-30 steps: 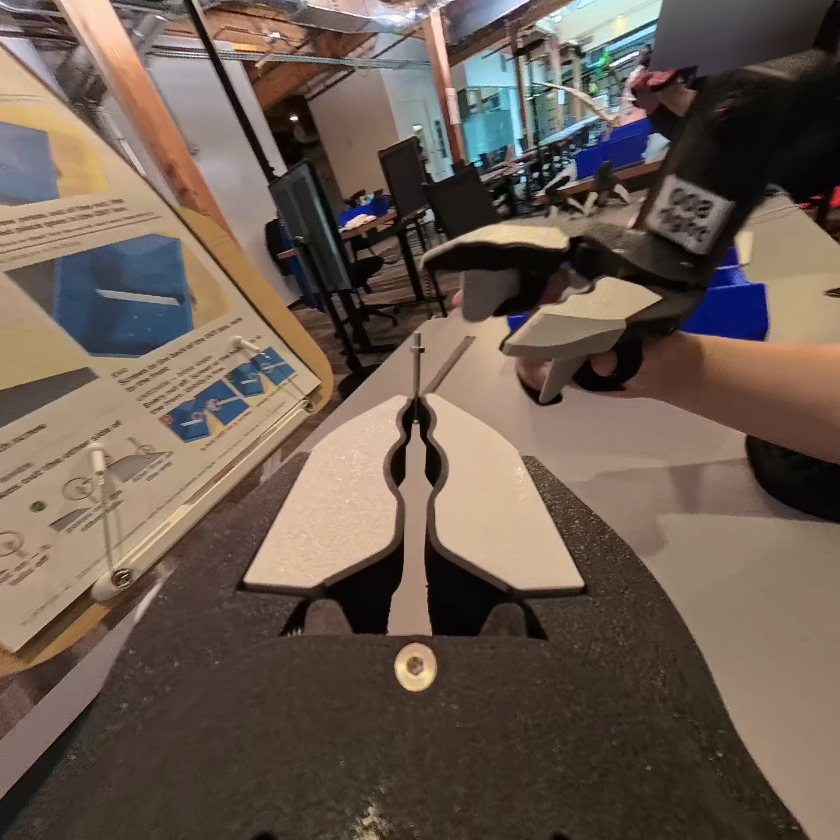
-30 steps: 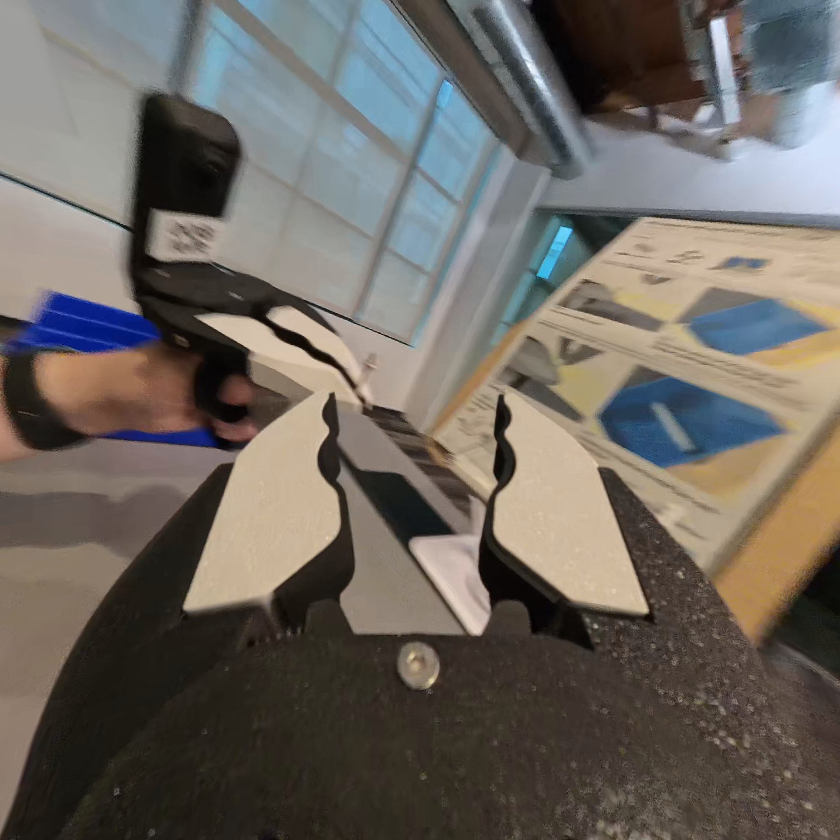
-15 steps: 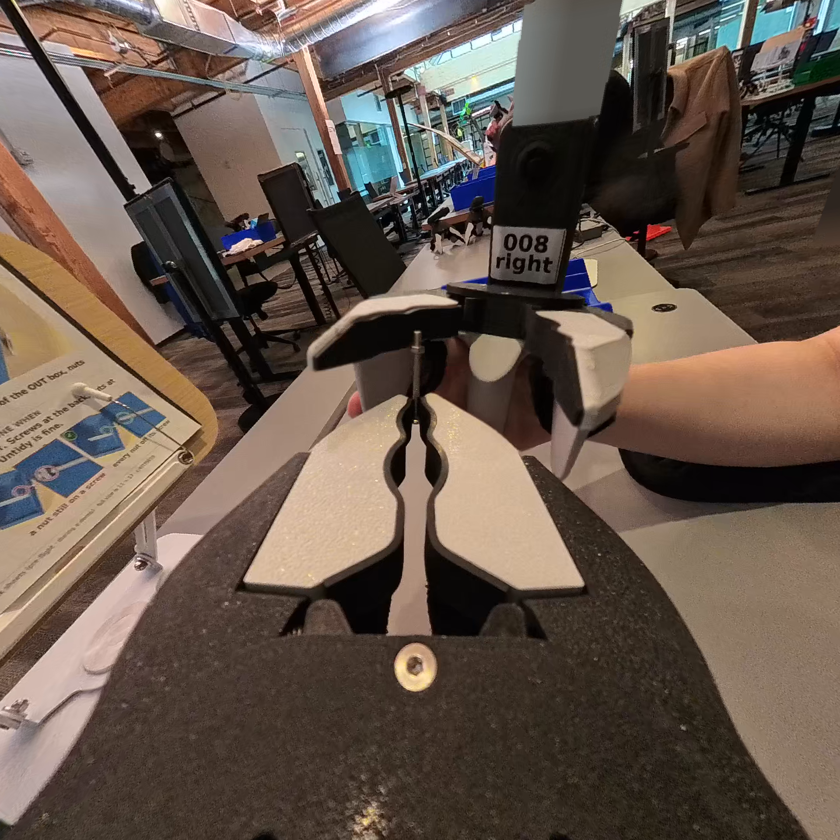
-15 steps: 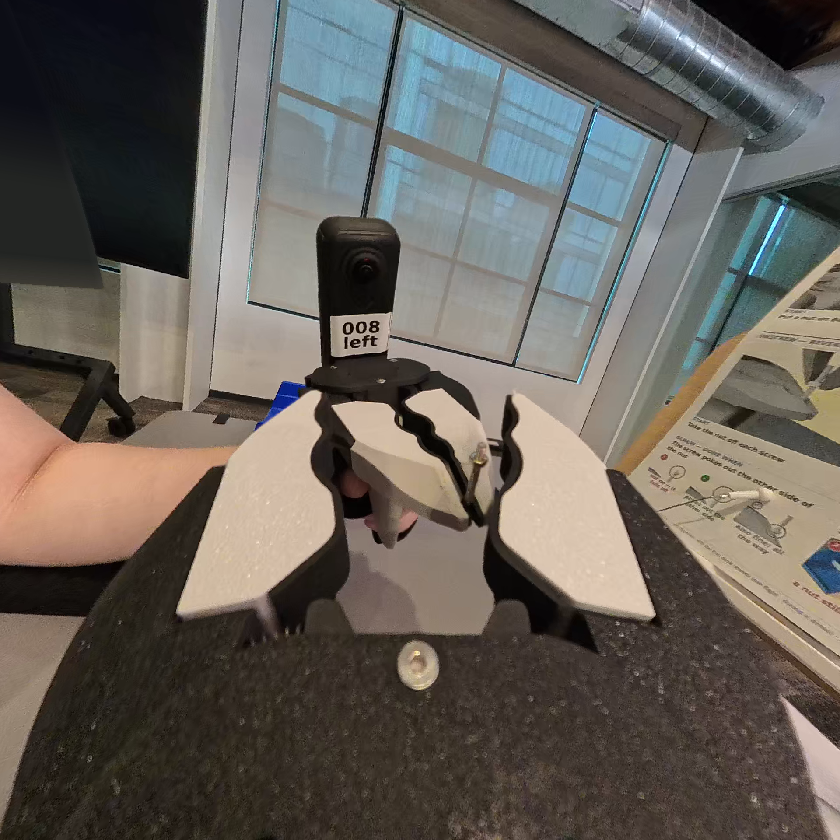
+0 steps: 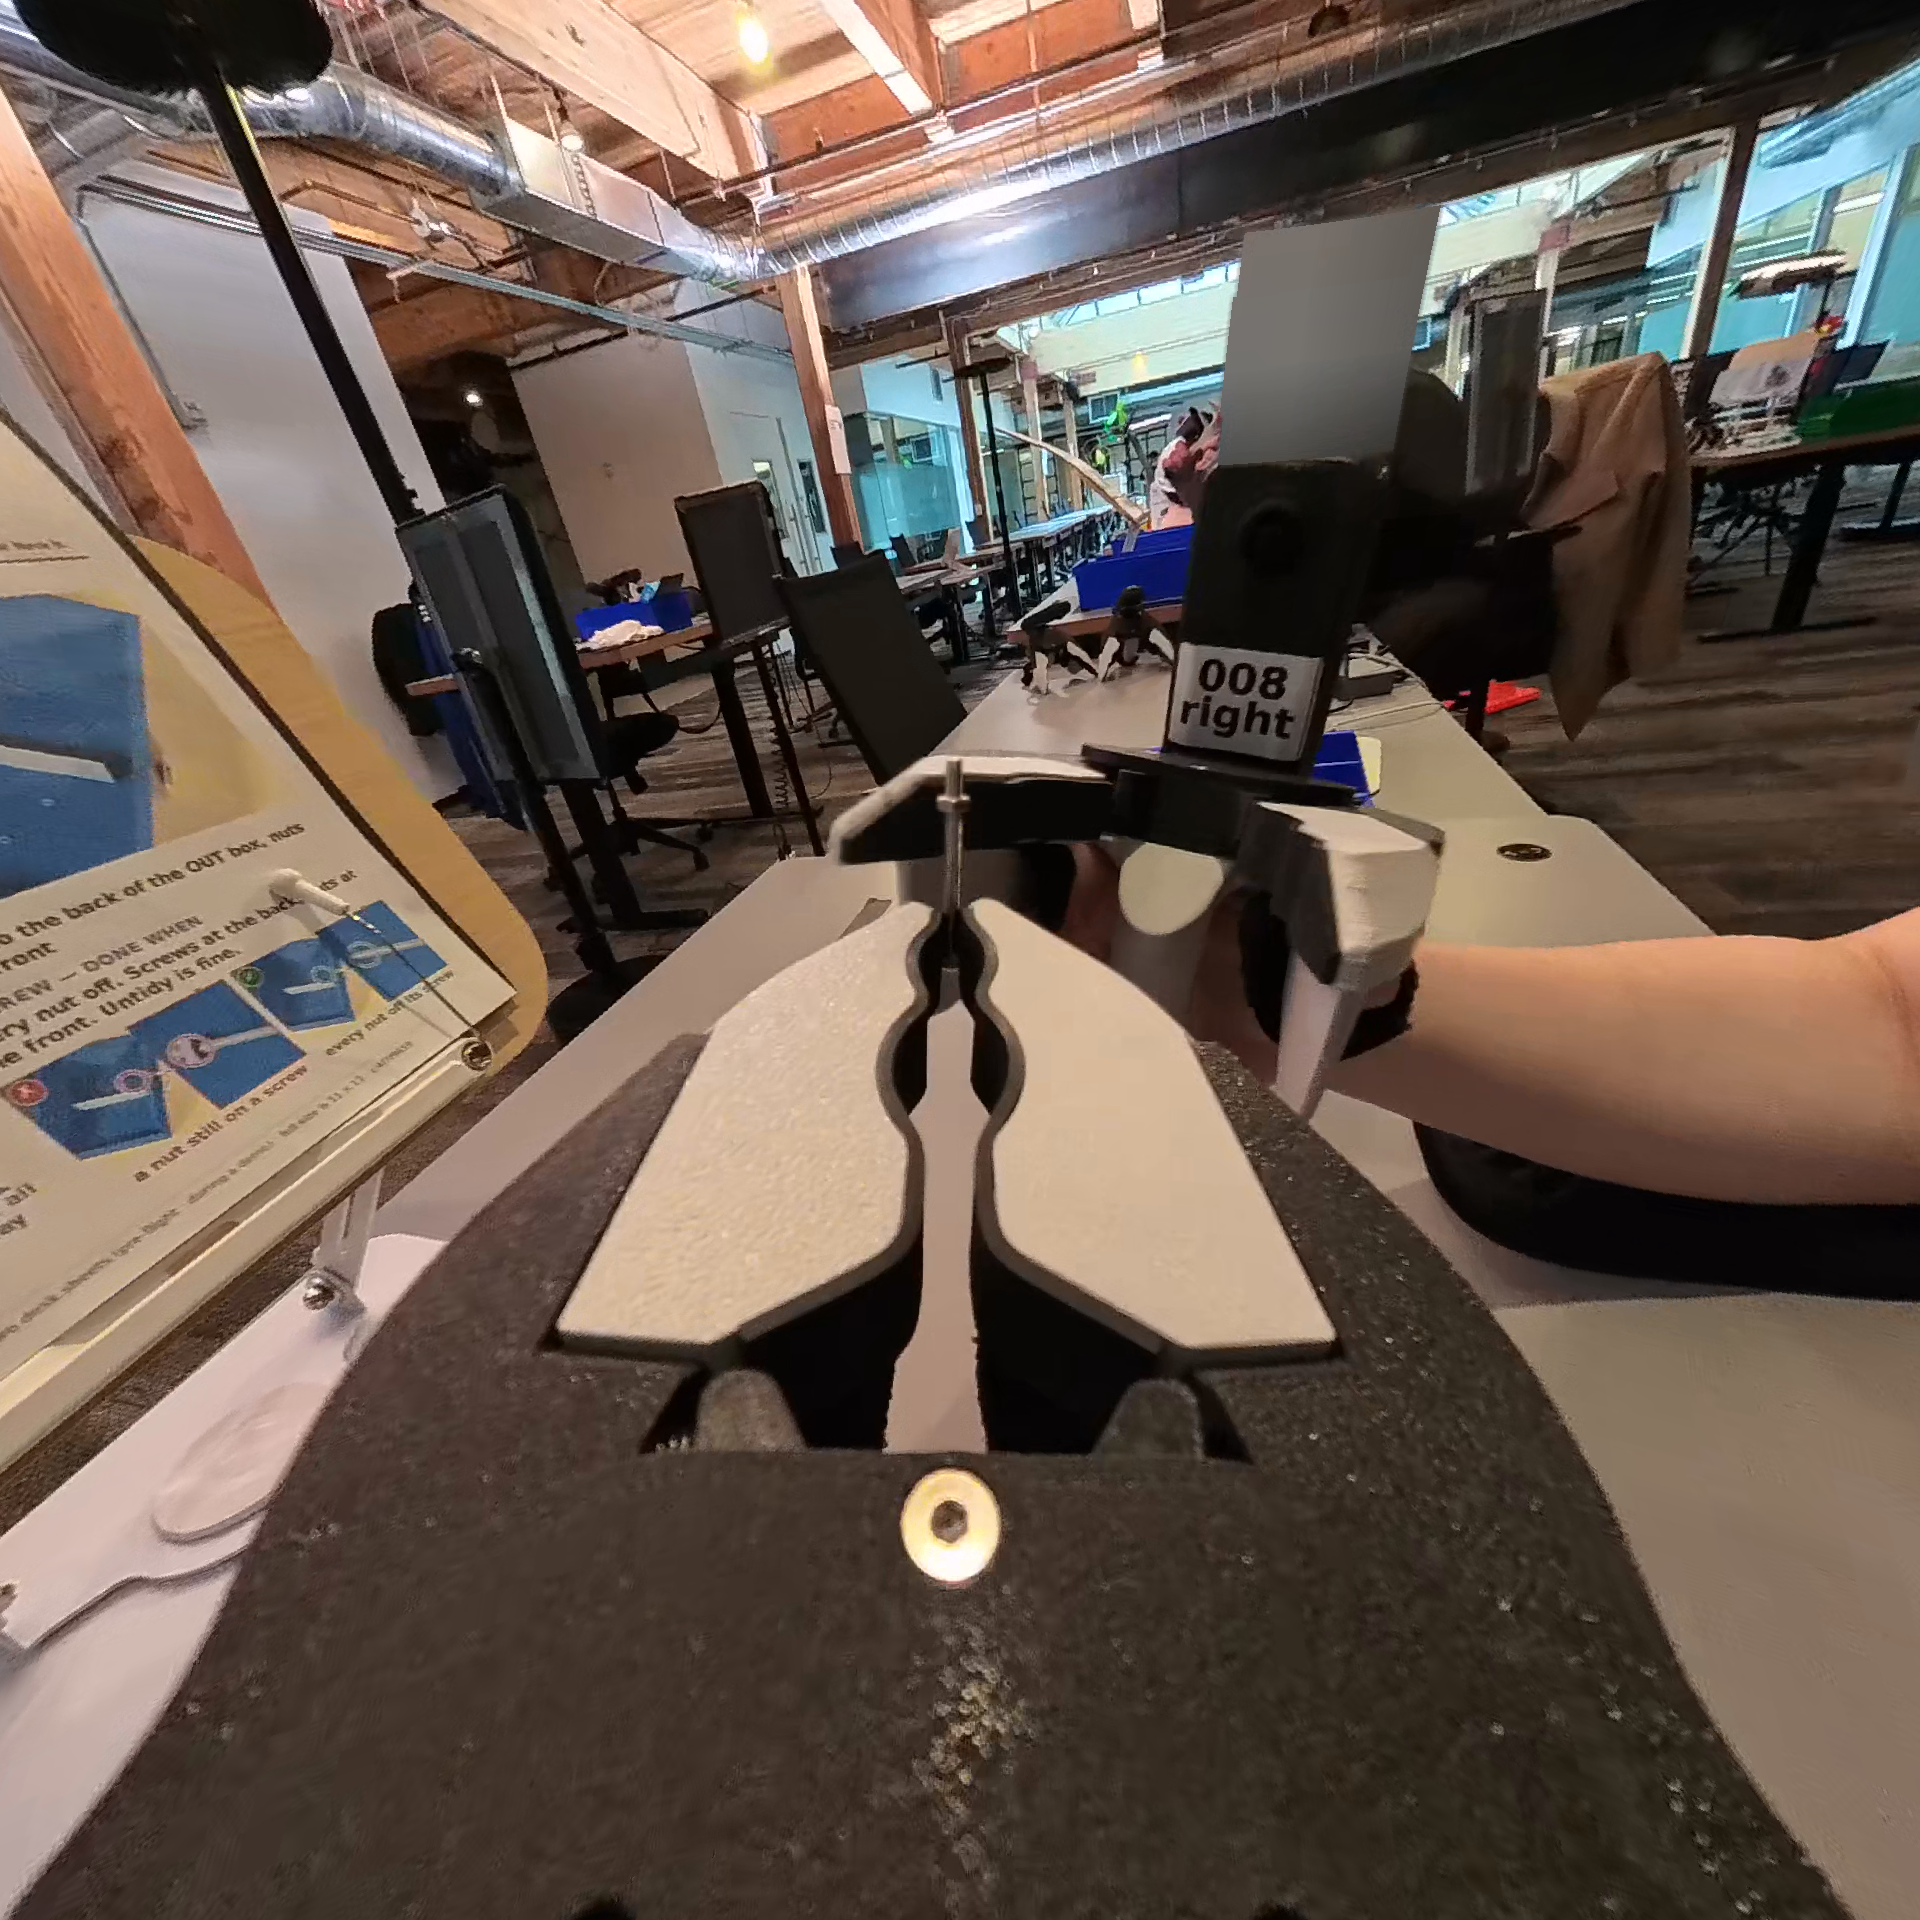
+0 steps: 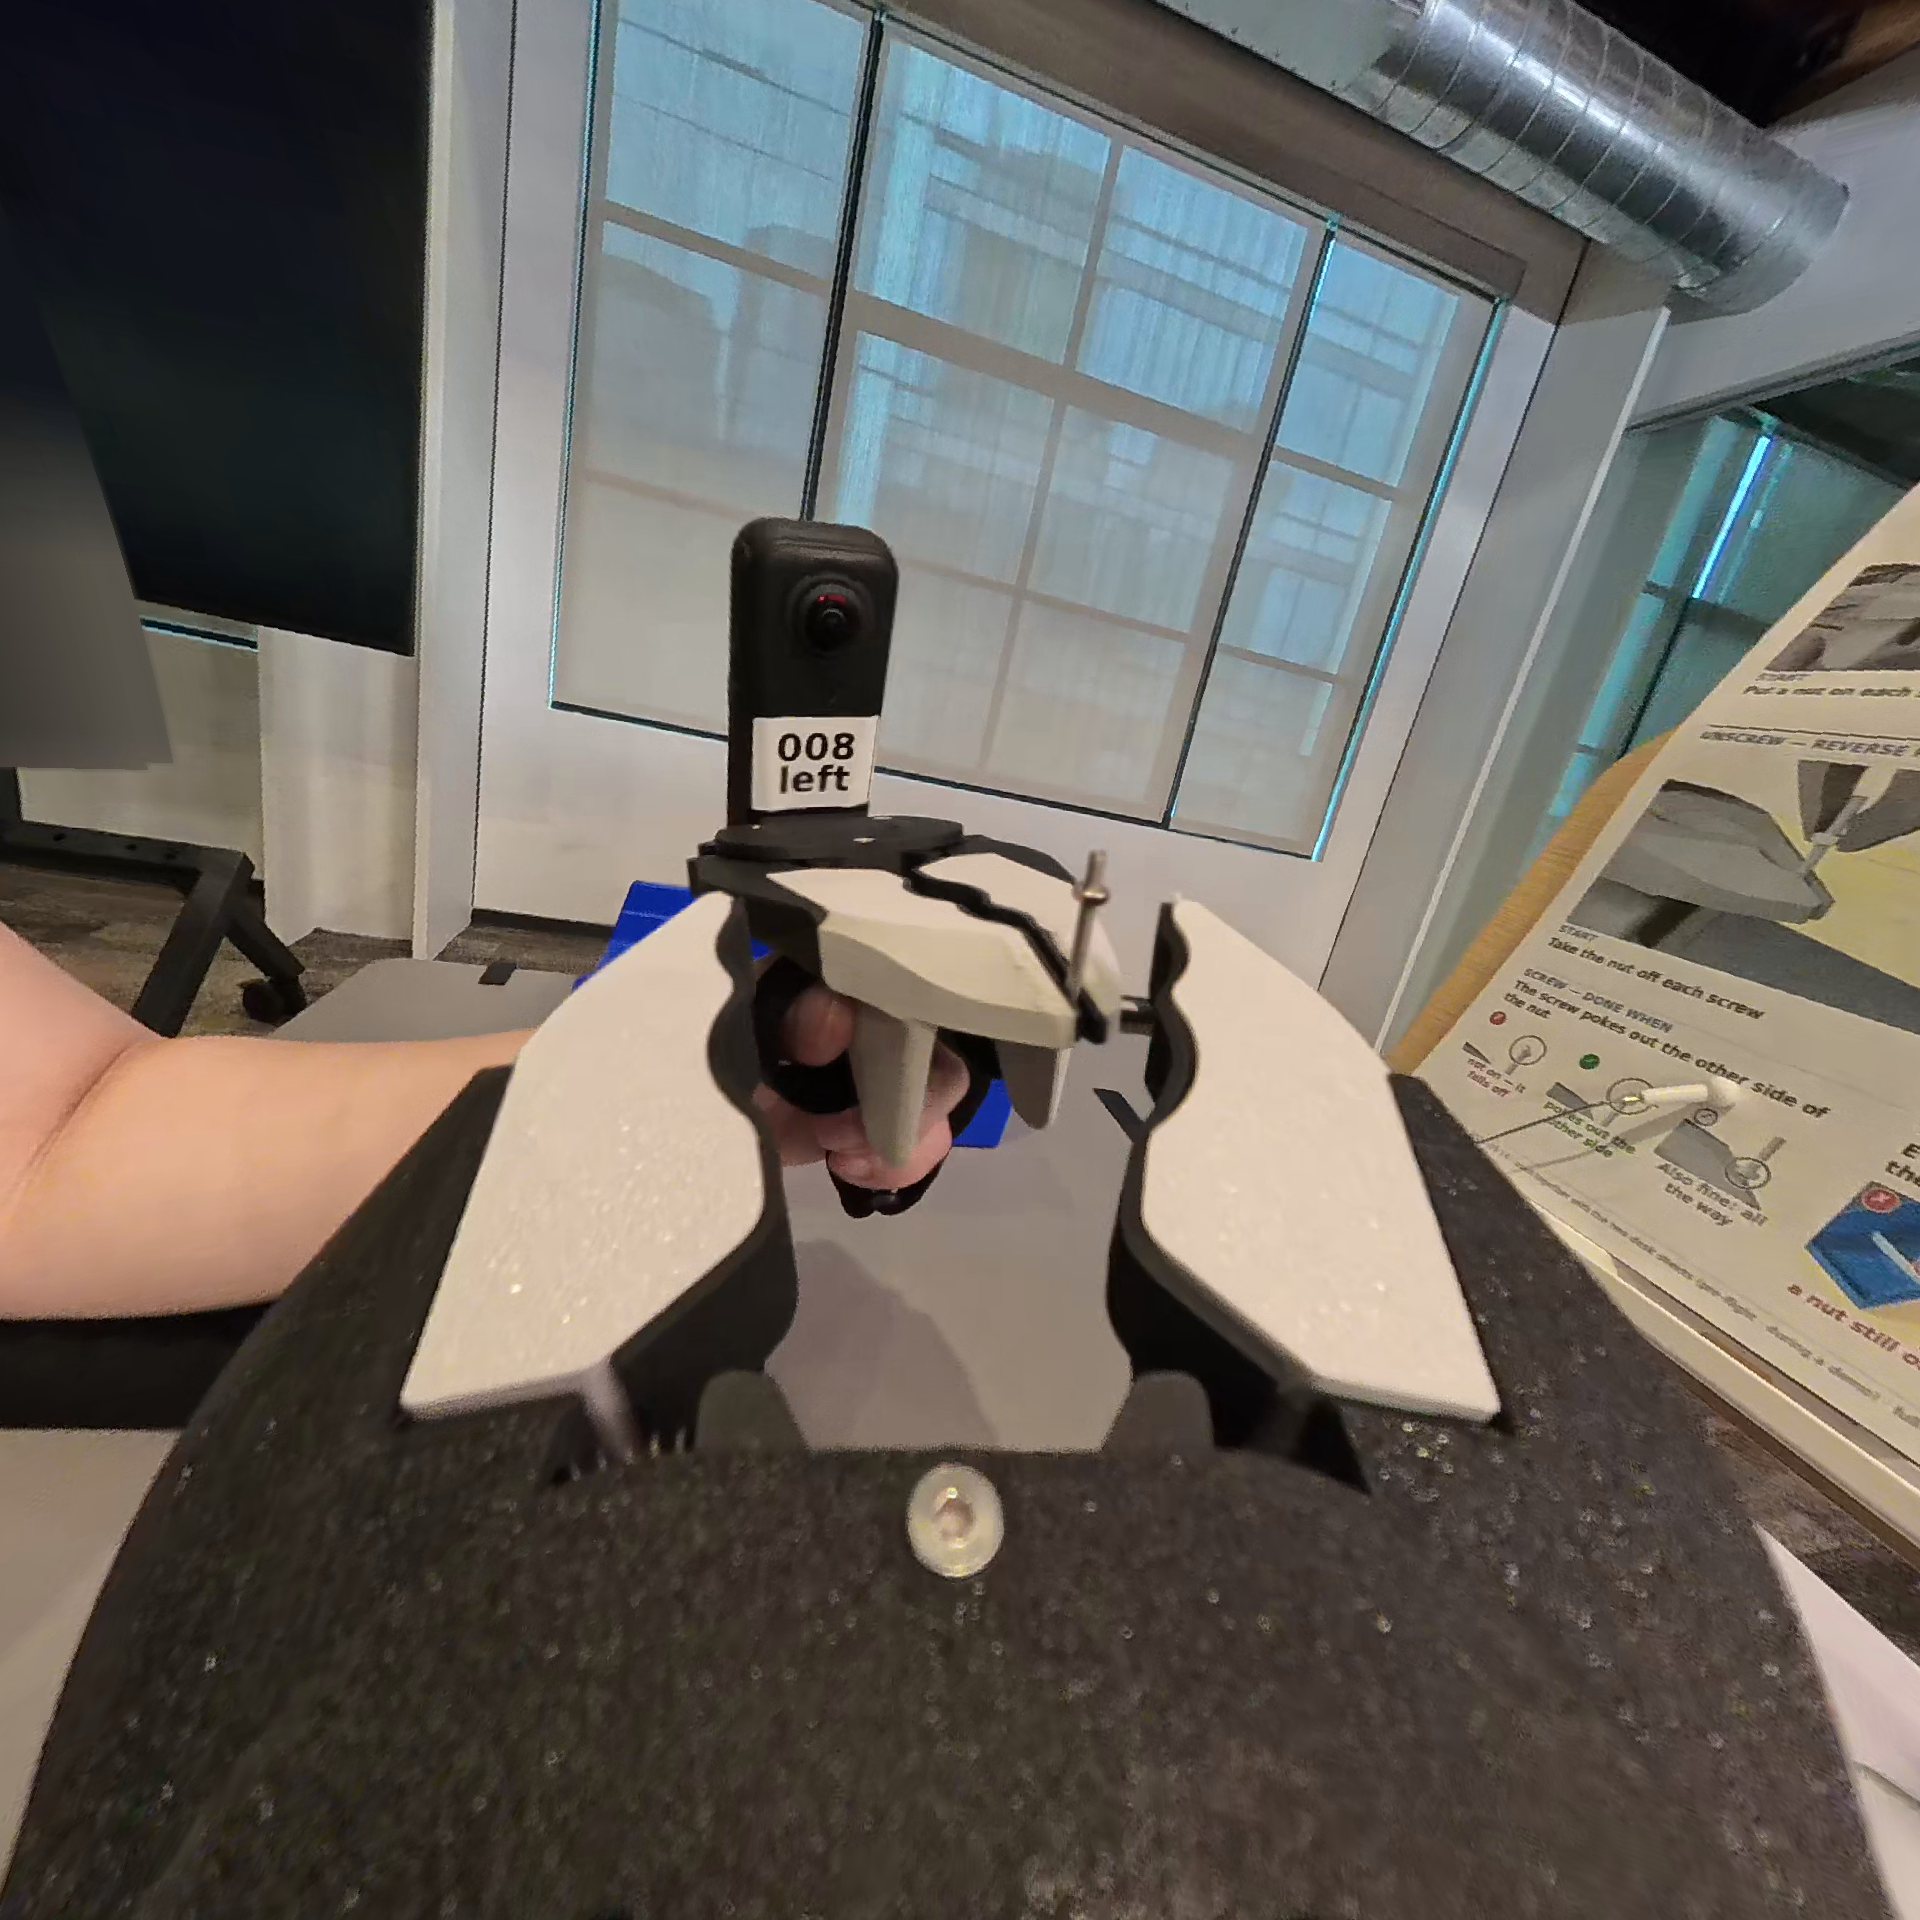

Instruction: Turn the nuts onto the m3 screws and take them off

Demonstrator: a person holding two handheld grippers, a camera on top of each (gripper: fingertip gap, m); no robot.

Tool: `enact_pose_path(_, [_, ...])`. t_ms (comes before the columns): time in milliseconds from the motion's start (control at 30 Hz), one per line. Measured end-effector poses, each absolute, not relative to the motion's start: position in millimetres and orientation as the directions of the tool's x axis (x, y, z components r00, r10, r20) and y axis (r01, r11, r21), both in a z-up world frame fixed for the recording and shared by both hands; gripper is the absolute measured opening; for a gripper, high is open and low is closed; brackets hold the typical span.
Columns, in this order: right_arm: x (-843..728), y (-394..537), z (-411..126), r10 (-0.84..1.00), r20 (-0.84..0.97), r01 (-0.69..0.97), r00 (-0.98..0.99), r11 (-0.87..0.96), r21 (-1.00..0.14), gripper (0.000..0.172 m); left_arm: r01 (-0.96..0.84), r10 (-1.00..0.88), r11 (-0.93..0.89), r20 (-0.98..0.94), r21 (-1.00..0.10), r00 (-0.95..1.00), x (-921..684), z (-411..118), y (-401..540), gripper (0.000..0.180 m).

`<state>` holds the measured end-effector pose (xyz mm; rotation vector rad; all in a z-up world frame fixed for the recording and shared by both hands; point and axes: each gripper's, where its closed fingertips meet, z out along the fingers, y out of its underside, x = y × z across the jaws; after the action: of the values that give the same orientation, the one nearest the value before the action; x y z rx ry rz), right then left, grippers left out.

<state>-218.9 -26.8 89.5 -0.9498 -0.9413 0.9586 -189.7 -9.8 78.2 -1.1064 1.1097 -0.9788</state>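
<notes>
Screw (image 5: 951, 852) stands upright, clamped in left gripper (image 5: 951, 935). Right gripper (image 6: 951, 966) gapes around it; board (image 5: 208, 935) blocks left of screw, table (image 5: 1621, 894) beyond lies free.

I see a long, smooth grey table (image 5: 1621, 1475). A white flat base plate (image 5: 156, 1538) lies on its left edge, and a slanted board with printed picture sheets (image 5: 208, 997) stands on that plate. A person's forearm (image 5: 1662, 1029) rests on a black pad (image 5: 1662, 1226) on the table. Blue plastic bins (image 5: 1340, 750) sit farther back on it.
</notes>
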Motion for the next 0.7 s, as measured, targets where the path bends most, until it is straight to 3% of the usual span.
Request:
enact_pose_path(267, [-230.1,-38.3,91.4,0.939,0.237,-0.222,0.25,0.293,-0.93,0.077,-0.009,-0.969,0.213,-0.212,-0.977,0.13,-168.6,66.4,-22.9,0.002])
enact_pose_path(700, [-222.5,-32.2,93.6,0.931,0.233,-0.223,0.281,0.3,-0.928,0.075,0.053,-0.97,0.188,-0.177,-0.981,0.166,-184.1,78.3,-14.6,0.002])
